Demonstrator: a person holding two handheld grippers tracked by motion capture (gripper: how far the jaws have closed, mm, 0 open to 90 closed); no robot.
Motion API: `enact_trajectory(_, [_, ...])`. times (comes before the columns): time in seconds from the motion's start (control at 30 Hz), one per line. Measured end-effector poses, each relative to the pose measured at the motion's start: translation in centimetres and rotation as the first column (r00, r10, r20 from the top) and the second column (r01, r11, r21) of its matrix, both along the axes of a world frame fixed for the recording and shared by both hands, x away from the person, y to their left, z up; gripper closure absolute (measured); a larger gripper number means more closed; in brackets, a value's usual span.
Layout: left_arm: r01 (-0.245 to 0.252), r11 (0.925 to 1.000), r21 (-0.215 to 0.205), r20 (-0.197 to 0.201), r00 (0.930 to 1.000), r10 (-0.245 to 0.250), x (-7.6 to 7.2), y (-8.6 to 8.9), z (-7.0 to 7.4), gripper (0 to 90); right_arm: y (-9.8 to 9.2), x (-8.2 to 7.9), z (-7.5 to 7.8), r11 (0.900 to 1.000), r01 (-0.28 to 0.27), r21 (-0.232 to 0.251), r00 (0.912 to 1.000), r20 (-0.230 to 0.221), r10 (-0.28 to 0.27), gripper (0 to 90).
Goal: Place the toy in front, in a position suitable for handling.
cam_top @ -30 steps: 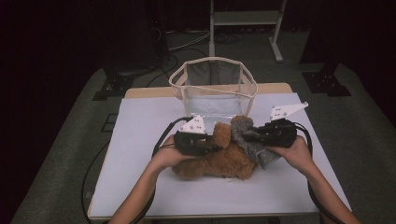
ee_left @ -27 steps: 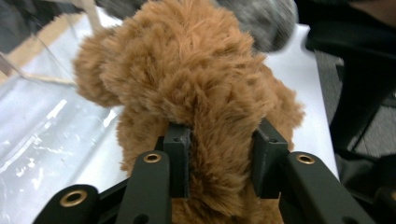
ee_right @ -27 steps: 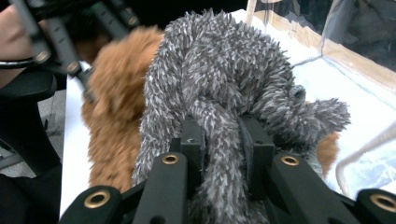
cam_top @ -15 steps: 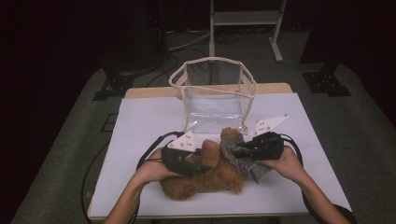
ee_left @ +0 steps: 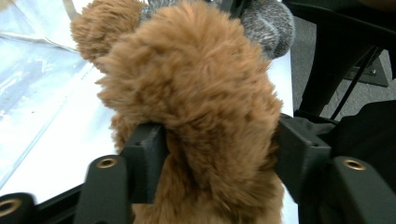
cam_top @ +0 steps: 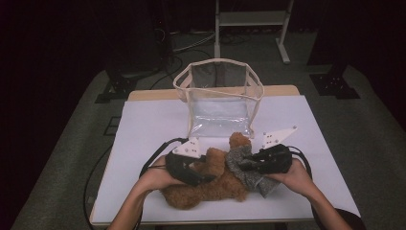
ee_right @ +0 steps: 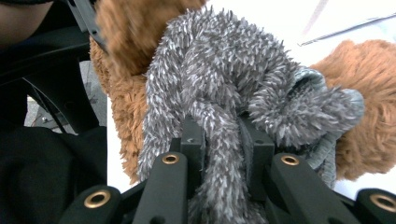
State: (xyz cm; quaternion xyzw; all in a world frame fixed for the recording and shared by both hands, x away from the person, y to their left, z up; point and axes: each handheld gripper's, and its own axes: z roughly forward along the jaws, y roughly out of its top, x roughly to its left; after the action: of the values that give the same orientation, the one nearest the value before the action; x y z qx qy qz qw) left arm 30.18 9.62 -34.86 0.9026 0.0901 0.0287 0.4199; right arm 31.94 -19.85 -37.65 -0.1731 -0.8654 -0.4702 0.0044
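left hand-held gripper (ee_left: 215, 140): jaws just opening, plush bear (ee_left: 196, 93) between | right hand-held gripper (ee_right: 223, 135): clamped on grey cloth (ee_right: 224, 79) | table (cam_top: 143, 124)

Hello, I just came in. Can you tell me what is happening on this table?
A person is handling a brown plush toy with a hand-held gripper in each hand. The right gripper is shut on the grey fuzzy cloth that lies around the toy. The left gripper has just been opening; a brown plush limb sits between its jaws, filling the gap. The toy lies on the white table, just in front of a clear plastic bag that stands open.
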Motion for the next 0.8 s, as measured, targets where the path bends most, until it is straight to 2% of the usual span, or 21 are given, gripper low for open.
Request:
enact_trajectory(0.17, [0.012, 0.9992, 0.038, -0.035, 0.9993, -0.011, 0.5, -1.4, -0.4, 35.1, -0.1, -0.1, -0.2, 1.0, -0.005, 0.013, 0.9999, -0.009, 0.005, 73.9])
enact_trajectory(0.2, [0.015, 0.9989, 0.043, -0.03, 0.9994, -0.013, 0.5, -1.6, -0.4, 40.8, -0.1, -0.1, -0.2, 1.0, -0.006, 0.014, 0.9999, -0.01, 0.006, 73.9])
enact_trajectory(0.3, [0.011, 0.9982, 0.059, 0.025, 0.9996, -0.012, 0.5, -2.1, -0.3, 64.4, -0.3, -0.1, -0.1, 1.0, 0.004, 0.006, 1.0, -0.002, -0.004, 73.8])
enact_trajectory(0.37, [0.005, 0.9999, 0.013, 0.033, 0.9994, -0.005, 1.2, -2.1, 0.3, 69.1, -0.6, 0.2, 0.3, 1.0, 0.019, 0.012, 0.9998, 0.003, -0.019, 73.9])
enact_trajectory(0.43, [0.0, 0.9991, -0.041, 0.042, 0.9991, 0.002, 2.3, -2.0, 1.1, 70.0, -1.0, 0.6, 0.8, 0.999, 0.033, 0.015, 0.9995, 0.003, -0.033, 73.9])
enact_trajectory(0.5, [0.008, 0.9967, -0.081, 0.082, 0.9967, -0.001, 3.4, -2.2, 2.3, 70.1, -1.2, 1.3, 1.6, 0.999, 0.048, 0.013, 0.9987, 0.018, -0.049, 73.9])
enact_trajectory(0.6, [0.035, 0.9954, -0.09, 0.161, 0.9867, -0.02, 5.2, -3.0, 4.4, 70.0, -1.9, 2.5, 3.3, 0.996, 0.089, 0.028, 0.9953, 0.037, -0.09, 73.9])
enact_trajectory(0.67, [0.056, 0.9936, -0.098, 0.182, 0.9826, -0.037, 6.1, -3.4, 5.4, 69.8, -2.5, 3.3, 4.4, 0.993, 0.11, 0.038, 0.9924, 0.052, -0.112, 73.9])
enact_trajectory(0.73, [0.08, 0.9924, -0.093, 0.222, 0.9732, -0.058, 7.0, -4.0, 6.3, 69.4, -3.0, 3.7, 5.4, 0.99, 0.129, 0.052, 0.9889, 0.068, -0.132, 73.9])
enact_trajectory(0.8, [0.096, 0.9929, -0.07, 0.25, 0.9652, -0.076, 7.6, -4.5, 6.8, 68.1, -3.6, 3.8, 6.0, 0.988, 0.143, 0.063, 0.9857, 0.082, -0.148, 73.9])
